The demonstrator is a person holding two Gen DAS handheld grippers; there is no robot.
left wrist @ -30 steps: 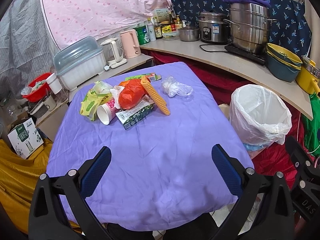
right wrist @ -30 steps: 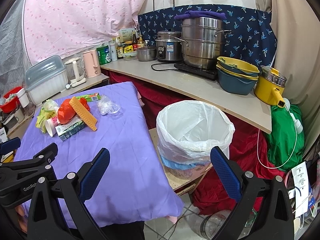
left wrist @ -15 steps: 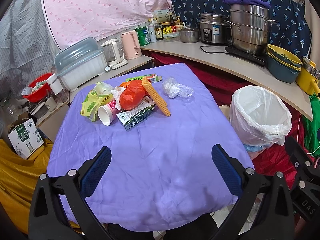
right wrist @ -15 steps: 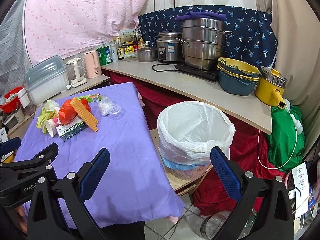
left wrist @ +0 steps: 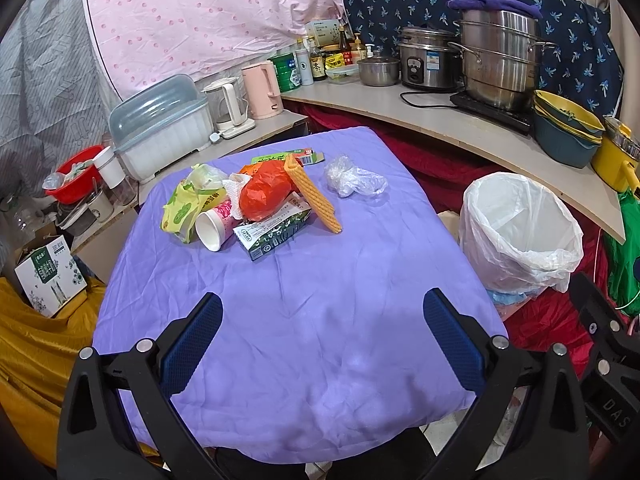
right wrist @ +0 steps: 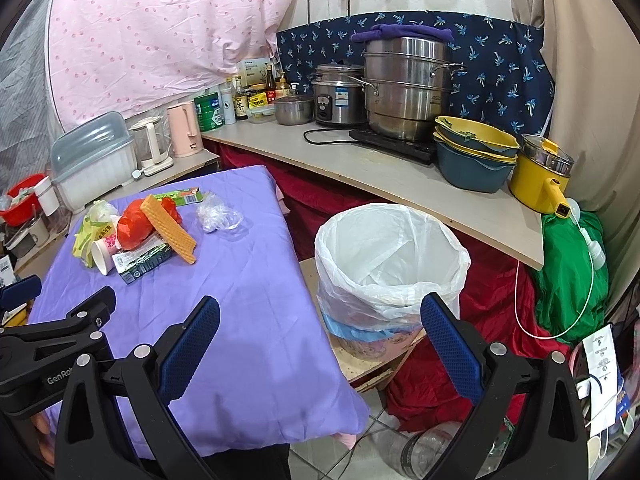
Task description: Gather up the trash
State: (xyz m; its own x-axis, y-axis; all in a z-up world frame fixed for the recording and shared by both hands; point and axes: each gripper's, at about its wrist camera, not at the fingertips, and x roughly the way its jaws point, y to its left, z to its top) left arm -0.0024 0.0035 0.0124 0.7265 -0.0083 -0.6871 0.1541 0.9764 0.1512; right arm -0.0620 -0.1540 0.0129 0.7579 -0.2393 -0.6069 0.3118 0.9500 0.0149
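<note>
A pile of trash lies at the far side of the purple-covered table (left wrist: 320,300): a yellow-green wrapper (left wrist: 182,210), a paper cup (left wrist: 214,226) on its side, a red plastic bag (left wrist: 266,194), a green carton (left wrist: 274,234), an orange corrugated strip (left wrist: 314,196) and a crumpled clear plastic bag (left wrist: 352,180). The pile also shows in the right wrist view (right wrist: 140,232). A bin with a white liner (left wrist: 520,232) (right wrist: 390,268) stands right of the table. My left gripper (left wrist: 322,340) is open and empty above the table's near part. My right gripper (right wrist: 320,344) is open and empty, near the bin.
A curved counter (right wrist: 360,168) behind the bin carries steel pots (right wrist: 408,84), stacked bowls (right wrist: 474,152) and a yellow pot (right wrist: 540,176). A dish box (left wrist: 160,128) and kettles (left wrist: 262,90) stand behind the table. A cardboard box (left wrist: 50,276) sits at the left, a green bag (right wrist: 572,272) at the right.
Both views have shifted very slightly. The trash pile and the bin sit a touch lower in frame. Nothing was taken hold of or let go.
</note>
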